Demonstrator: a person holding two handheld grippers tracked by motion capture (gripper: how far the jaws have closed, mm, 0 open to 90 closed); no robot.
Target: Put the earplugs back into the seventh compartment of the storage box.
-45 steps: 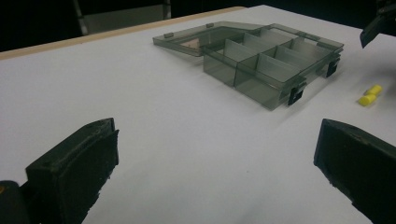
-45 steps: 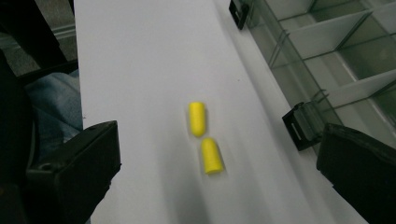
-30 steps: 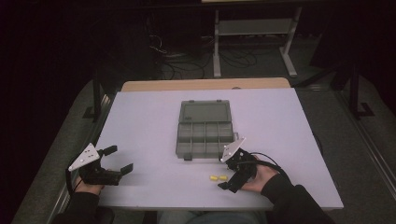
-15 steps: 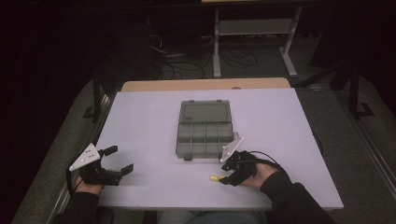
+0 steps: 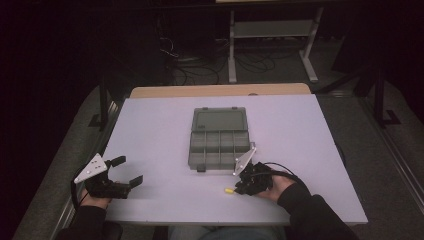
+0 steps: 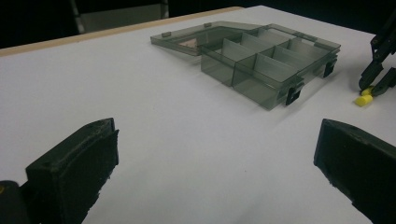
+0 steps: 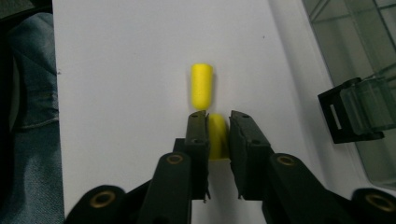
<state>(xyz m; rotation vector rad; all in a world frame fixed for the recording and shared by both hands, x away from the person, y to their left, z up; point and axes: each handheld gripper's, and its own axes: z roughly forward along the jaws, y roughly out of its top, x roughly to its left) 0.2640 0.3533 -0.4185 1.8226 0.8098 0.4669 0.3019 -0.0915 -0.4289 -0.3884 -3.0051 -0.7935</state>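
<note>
Working at the white table (image 5: 165, 125), we had the grey compartment box (image 5: 220, 137) lying open near its middle, its lid (image 5: 220, 120) folded flat on the far side and its 2 black latches (image 6: 294, 94) facing us. Our left gripper (image 5: 125, 172) rested near the table's left front edge, well apart from the box, its jaws spread wide with nothing between them; in the left gripper view the bare tabletop showed between the 2 pads (image 6: 74, 172). Our right gripper (image 5: 239, 189) sat just in front of the box's near right corner, pointing at the table. Its jaws had just been closing, and in the right gripper view they stood pinched on 1 yellow earplug (image 7: 216, 135), gripping it from both sides. A 2nd yellow earplug (image 7: 202, 86) lay loose on the table just beyond the jaw tips, close to the held 1.
</note>
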